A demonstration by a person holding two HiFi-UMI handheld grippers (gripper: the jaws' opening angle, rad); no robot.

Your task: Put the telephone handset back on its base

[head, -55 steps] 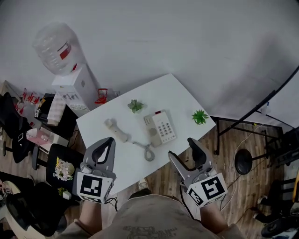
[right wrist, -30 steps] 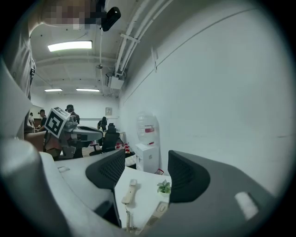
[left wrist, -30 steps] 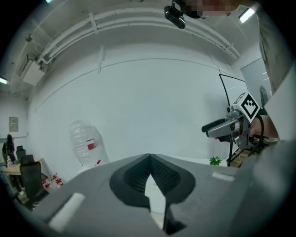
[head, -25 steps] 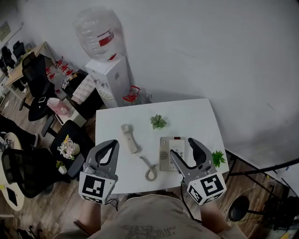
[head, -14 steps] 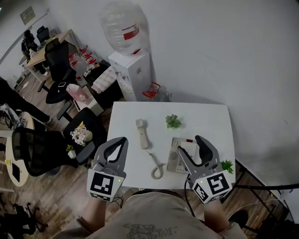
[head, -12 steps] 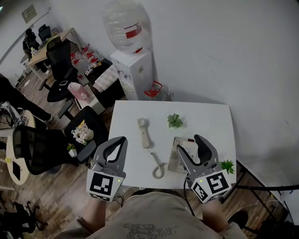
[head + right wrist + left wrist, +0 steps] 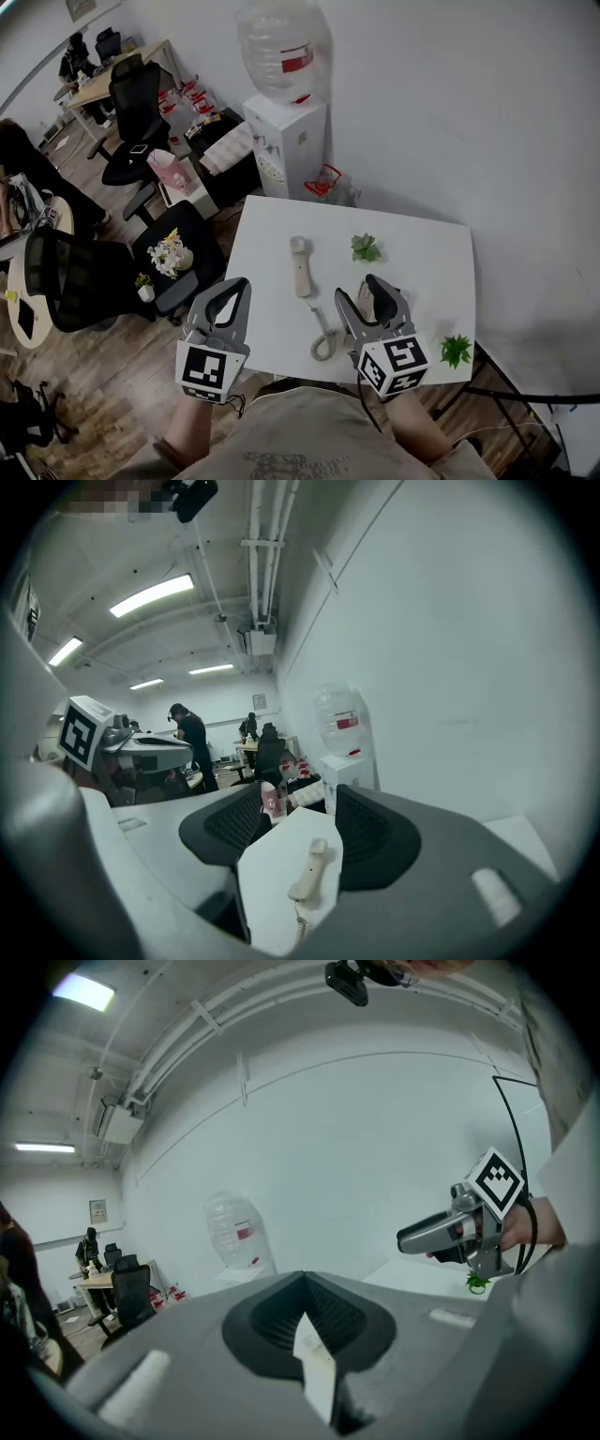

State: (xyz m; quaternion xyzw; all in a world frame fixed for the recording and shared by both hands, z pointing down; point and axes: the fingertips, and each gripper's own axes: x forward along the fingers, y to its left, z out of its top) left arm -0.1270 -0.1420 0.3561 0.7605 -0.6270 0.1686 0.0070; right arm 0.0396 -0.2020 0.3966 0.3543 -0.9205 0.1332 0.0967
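Observation:
A cream handset (image 7: 300,267) lies flat on the white table (image 7: 422,272), and its coiled cord (image 7: 323,342) trails toward the near edge. The telephone base is hidden behind my right gripper (image 7: 363,295). That gripper hangs open above the table's near side, right of the handset. In the right gripper view the handset (image 7: 309,872) shows through the gap of the open right gripper (image 7: 295,808). My left gripper (image 7: 228,289) hovers off the table's near-left corner, shut on nothing. In the left gripper view the left gripper (image 7: 305,1283) has its tips together.
Two small green plants (image 7: 365,247) (image 7: 457,350) stand on the table. Behind the far-left corner is a water dispenser (image 7: 286,131). At the left are a black stool with flowers (image 7: 169,253) and office chairs (image 7: 70,281). A person (image 7: 192,738) stands far back.
The head view has swung, so the table sits further right and lower in frame. My right gripper has shifted left and now covers the telephone base. The handset has stayed put on the table.

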